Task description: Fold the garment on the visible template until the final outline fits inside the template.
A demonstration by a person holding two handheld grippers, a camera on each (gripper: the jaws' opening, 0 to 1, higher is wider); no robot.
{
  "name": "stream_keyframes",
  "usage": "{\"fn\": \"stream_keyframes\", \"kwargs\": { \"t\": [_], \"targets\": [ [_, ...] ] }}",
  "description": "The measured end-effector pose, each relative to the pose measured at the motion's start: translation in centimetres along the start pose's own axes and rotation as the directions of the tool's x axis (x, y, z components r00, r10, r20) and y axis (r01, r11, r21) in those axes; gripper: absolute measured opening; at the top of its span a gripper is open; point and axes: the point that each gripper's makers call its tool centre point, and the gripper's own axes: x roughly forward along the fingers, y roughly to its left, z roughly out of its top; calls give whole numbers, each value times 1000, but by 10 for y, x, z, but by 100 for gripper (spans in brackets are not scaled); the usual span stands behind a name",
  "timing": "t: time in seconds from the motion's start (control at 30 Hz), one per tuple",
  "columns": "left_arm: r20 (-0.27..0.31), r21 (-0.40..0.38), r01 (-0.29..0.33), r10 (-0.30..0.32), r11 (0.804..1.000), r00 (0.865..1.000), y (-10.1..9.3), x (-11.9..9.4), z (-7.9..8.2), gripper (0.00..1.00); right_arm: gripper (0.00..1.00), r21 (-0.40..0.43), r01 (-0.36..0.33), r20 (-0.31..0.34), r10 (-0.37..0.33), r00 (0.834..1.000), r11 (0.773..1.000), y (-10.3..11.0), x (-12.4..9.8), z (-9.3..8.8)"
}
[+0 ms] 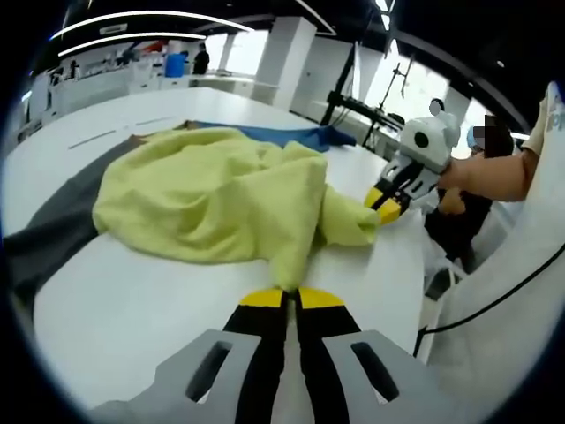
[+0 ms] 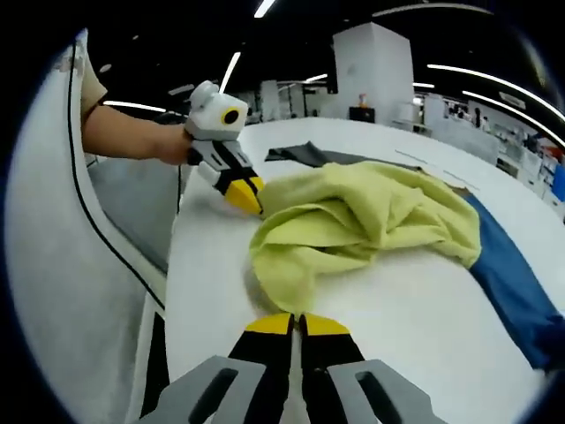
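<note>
one yellow garment (image 1: 212, 199) crumpled in heap on white table (image 1: 115, 309), lying partly over one dark grey cloth (image 1: 53, 221) and one blue cloth (image 2: 512, 274)

two grippers: left gripper (image 1: 292, 299) jaws closed together, pinching near edge of garment; right gripper (image 2: 297, 324) jaws likewise closed, clamped on another edge of same garment

one bare forearm (image 2: 124, 137) behind left gripper
</note>
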Motion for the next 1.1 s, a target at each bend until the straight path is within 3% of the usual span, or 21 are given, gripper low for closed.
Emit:
{"fn": "stream_keyframes", "kwargs": {
  "t": [0.57, 1.1],
  "targets": [
    [25, -28, -32, 33, 999, 999, 10, -21, 1, 0, 0, 33, 50, 3, -51, 999, 998, -18, -20, -1],
    [-10, -44, -49, 48, 998, 999, 15, -46, -22, 0, 0, 71, 99, -26, -97, 995, 993, -28, -45, -15]
  ]
}}
